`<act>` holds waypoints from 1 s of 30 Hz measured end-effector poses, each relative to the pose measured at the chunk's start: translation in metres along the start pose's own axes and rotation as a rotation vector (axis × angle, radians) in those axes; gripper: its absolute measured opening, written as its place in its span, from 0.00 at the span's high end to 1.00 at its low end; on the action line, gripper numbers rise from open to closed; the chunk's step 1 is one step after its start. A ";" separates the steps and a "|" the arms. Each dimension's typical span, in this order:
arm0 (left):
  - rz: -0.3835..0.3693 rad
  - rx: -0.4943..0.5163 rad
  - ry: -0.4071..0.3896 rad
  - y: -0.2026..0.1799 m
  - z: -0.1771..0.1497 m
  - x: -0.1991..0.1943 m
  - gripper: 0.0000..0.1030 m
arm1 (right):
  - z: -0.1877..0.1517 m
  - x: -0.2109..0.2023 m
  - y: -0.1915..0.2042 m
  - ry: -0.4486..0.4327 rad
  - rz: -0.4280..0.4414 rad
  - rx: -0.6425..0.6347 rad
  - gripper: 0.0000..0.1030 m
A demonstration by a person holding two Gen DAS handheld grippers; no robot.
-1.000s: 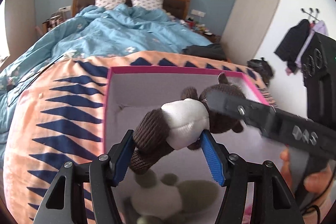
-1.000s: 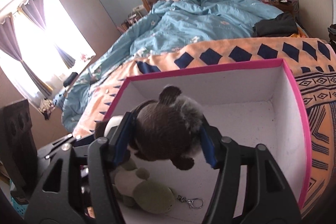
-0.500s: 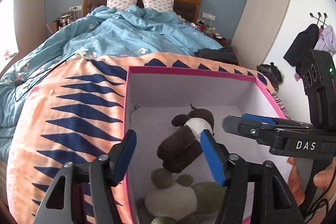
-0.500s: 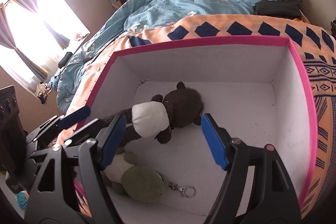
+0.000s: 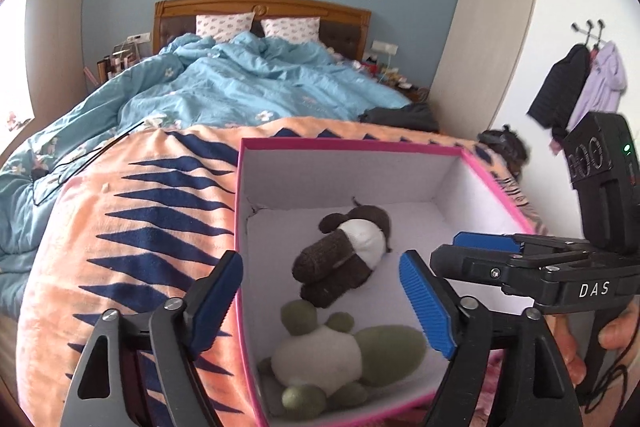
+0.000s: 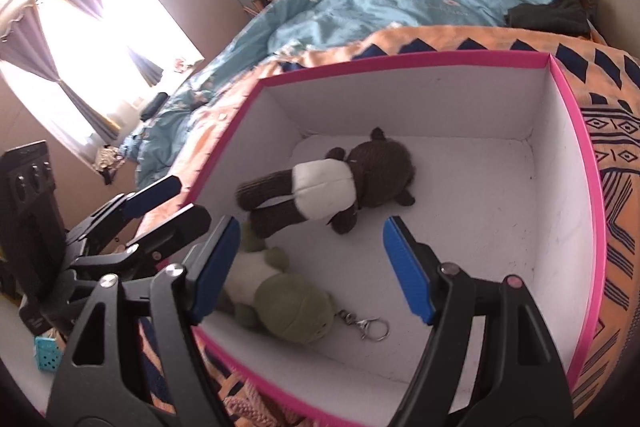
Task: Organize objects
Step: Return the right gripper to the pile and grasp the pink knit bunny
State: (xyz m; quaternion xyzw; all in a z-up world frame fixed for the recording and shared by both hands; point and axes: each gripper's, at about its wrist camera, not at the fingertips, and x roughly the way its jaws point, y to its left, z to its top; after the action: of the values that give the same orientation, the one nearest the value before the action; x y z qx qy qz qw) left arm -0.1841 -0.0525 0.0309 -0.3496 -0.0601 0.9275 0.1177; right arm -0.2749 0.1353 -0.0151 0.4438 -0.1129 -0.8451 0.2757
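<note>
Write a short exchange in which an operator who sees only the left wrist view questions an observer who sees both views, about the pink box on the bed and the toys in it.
Operator: I can see the green plush toy at the near end of the pink box. Is anything attached to it?
Observer: Yes. A metal keyring lies on the box floor beside the toy and seems joined to it by a small clasp.
Operator: I see the right gripper only side-on. Is anything between its pads?
Observer: No. It is open over the box, and the brown bear lies on the floor beyond its fingertips, untouched.
</note>
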 end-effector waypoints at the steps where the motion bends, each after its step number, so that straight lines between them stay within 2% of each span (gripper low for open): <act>1: -0.014 -0.003 -0.021 0.000 -0.003 -0.007 0.18 | -0.004 -0.006 0.003 -0.011 0.016 -0.015 0.27; 3: -0.039 -0.008 -0.054 0.000 -0.010 -0.021 0.18 | -0.012 -0.018 0.009 -0.033 0.033 -0.045 0.27; 4: -0.052 -0.010 -0.070 0.000 -0.014 -0.028 0.15 | -0.019 -0.027 0.014 -0.046 0.039 -0.071 0.27; 5: -0.065 -0.010 -0.085 -0.001 -0.018 -0.035 0.09 | -0.025 -0.033 0.017 -0.058 0.046 -0.088 0.27; 9: -0.093 -0.012 -0.133 -0.007 -0.039 -0.058 0.08 | -0.055 -0.063 0.028 -0.108 0.063 -0.152 0.27; 13: -0.093 -0.011 -0.156 -0.009 -0.062 -0.072 0.08 | -0.103 -0.091 0.034 -0.150 0.069 -0.209 0.27; 14: -0.087 -0.009 -0.166 -0.010 -0.069 -0.075 0.06 | -0.114 -0.095 0.034 -0.153 0.071 -0.216 0.27; 15: -0.075 -0.011 -0.172 -0.011 -0.077 -0.077 0.00 | -0.127 -0.099 0.033 -0.160 0.075 -0.222 0.27; 19: -0.062 -0.023 -0.167 -0.009 -0.102 -0.077 0.00 | -0.182 -0.110 0.038 -0.179 0.118 -0.249 0.27; 22: -0.047 -0.038 -0.142 -0.007 -0.115 -0.072 0.00 | -0.209 -0.100 0.048 -0.124 0.152 -0.285 0.27; 26: 0.006 -0.032 -0.110 -0.006 -0.126 -0.062 0.00 | -0.223 -0.074 0.061 -0.046 0.184 -0.308 0.28; 29: 0.015 -0.035 -0.099 -0.003 -0.132 -0.060 0.00 | -0.225 -0.053 0.062 -0.021 0.091 -0.304 0.28; 30: 0.021 -0.036 -0.097 -0.002 -0.135 -0.060 0.00 | -0.224 -0.047 0.059 -0.024 0.031 -0.292 0.28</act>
State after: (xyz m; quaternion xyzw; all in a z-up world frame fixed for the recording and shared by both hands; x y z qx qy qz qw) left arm -0.0511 -0.0621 -0.0314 -0.3068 -0.0786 0.9434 0.0984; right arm -0.0499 0.1258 -0.0872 0.3870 0.0013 -0.8535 0.3490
